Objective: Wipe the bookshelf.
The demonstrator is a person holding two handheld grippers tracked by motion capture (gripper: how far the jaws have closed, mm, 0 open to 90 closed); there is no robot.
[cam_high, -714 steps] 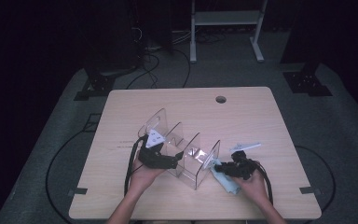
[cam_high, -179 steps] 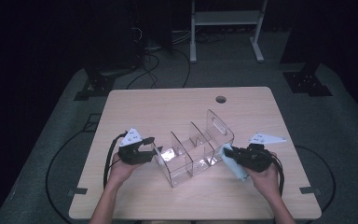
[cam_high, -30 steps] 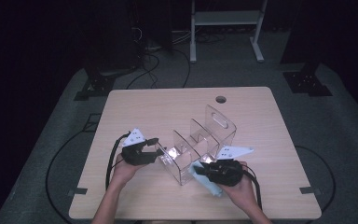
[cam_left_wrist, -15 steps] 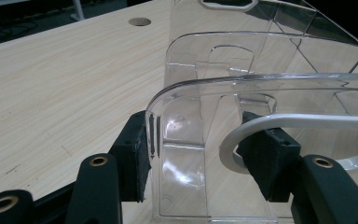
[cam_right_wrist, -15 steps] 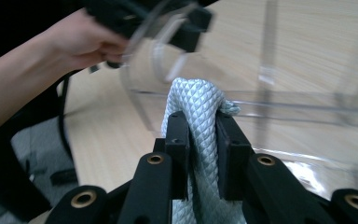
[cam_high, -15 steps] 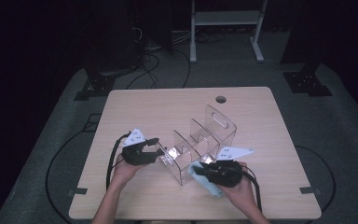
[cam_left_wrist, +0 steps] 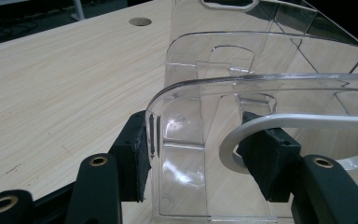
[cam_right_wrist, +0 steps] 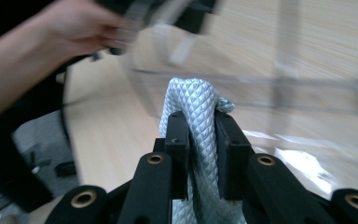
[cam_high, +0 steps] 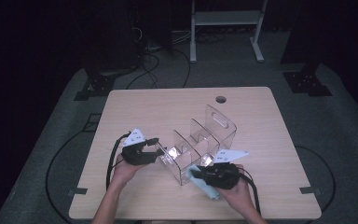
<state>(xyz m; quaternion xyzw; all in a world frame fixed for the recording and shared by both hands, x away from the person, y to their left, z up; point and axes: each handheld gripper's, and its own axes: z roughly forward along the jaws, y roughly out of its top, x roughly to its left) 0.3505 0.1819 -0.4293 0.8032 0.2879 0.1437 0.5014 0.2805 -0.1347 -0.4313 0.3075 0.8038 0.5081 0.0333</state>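
Note:
A clear acrylic organizer [cam_high: 214,126] with several dividers stands slantwise at the table's middle. My left gripper [cam_high: 161,153] is shut on its near-left end wall. In the left gripper view the pads [cam_left_wrist: 137,158] press that clear wall [cam_left_wrist: 191,116] from both sides. My right gripper [cam_high: 196,175] sits at the organizer's near side, shut on a pale blue-grey quilted cloth [cam_high: 207,190]. In the right gripper view the cloth [cam_right_wrist: 193,102] bulges up between the closed jaws of that gripper [cam_right_wrist: 200,135]. The blurred organizer [cam_right_wrist: 261,70] lies just beyond it.
The wooden table [cam_high: 168,107] has a round cable hole [cam_high: 221,99] near its far edge. Black cables trail from both grippers over the table's near edge. A white stand [cam_high: 223,18] and floor cables [cam_high: 158,60] lie beyond the table.
Over the last second the right gripper edged slightly left with the cloth. Six seconds ago it was at the organizer's right end. The left gripper keeps its hold on the end wall.

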